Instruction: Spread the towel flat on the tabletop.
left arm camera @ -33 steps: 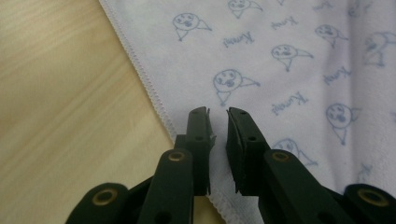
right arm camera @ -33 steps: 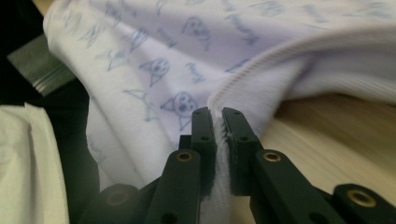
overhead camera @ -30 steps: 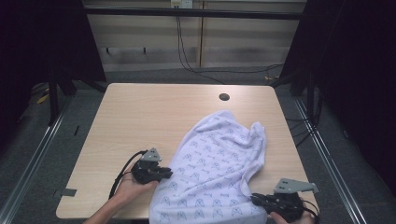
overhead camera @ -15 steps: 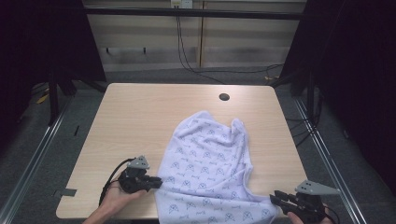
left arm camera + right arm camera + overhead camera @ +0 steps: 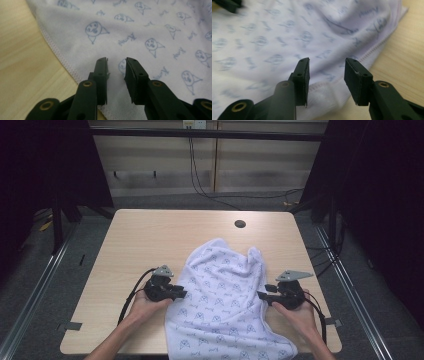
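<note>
A white cloth (image 5: 225, 295) printed with small blue figures lies crumpled on the wooden table (image 5: 150, 240), its near end hanging over the front edge. My left gripper (image 5: 181, 294) is at the cloth's left hem, jaws slightly apart over the fabric (image 5: 150, 37); the left gripper (image 5: 117, 65) holds nothing. My right gripper (image 5: 261, 296) is at the cloth's right edge. In the right gripper view the right gripper (image 5: 326, 65) stands open above the stitched hem (image 5: 372, 53), nothing pinched between its fingers.
A dark round hole (image 5: 240, 224) sits near the table's far edge. Bare tabletop (image 5: 145, 245) lies left of and behind the cloth. Black frame posts and cables stand beyond the table. Each gripper's cable trails toward the front edge.
The right gripper moved from the front right corner up and inward to the cloth's right edge. The left gripper shifted right to the left hem. The cloth's far part bunched nearer.
</note>
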{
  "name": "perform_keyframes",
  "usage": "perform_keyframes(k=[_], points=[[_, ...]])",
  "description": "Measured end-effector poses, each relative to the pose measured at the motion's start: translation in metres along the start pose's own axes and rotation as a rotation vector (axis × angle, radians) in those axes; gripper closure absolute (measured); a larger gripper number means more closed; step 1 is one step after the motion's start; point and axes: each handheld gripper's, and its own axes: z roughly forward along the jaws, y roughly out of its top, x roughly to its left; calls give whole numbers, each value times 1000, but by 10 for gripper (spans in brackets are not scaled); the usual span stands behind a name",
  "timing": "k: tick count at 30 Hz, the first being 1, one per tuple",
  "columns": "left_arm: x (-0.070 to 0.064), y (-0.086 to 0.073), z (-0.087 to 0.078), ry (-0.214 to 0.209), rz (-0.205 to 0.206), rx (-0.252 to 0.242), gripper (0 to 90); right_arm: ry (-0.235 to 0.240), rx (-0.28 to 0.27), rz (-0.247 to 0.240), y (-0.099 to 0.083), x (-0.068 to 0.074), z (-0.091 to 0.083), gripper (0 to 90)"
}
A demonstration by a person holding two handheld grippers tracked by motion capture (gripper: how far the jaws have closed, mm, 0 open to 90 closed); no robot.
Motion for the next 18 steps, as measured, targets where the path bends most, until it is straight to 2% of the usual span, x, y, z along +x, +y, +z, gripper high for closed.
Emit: perform_keyframes(k=[2, 3, 4, 5, 7, 11, 13, 14, 15, 17, 18], points=[[-2, -4, -5, 10, 9, 15, 759, -36, 51, 17, -3, -6, 12, 572], [-3, -7, -8, 17, 16, 19, 775, -50, 67, 13, -5, -7, 14, 630], [-4, -10, -12, 4, 15, 26, 801, -57, 84, -7, -9, -8, 14, 776], [-4, -13, -13, 5, 4, 23, 816, -47, 86, -19, -12, -8, 13, 828], [-7, -19, -18, -9, -7, 22, 822, -66, 97, -31, -16, -7, 8, 900], [-19, -30, -28, -28, 12, 41, 827, -60, 120, -21, -35, -5, -11, 900], [-26, -36, -32, -65, 15, 59, 825, -57, 127, -11, -47, -4, -22, 900], [-32, -41, -36, -98, 10, 64, 812, -58, 131, -2, -53, -3, -29, 900], [-35, -45, -38, -114, 15, 62, 783, -66, 132, -1, -59, -2, -37, 900], [-40, -47, -42, -106, 24, 65, 726, -37, 89, 16, -64, -3, -46, 813], [-41, -46, -42, -88, 33, 60, 709, -37, 75, 13, -63, -3, -47, 770]])
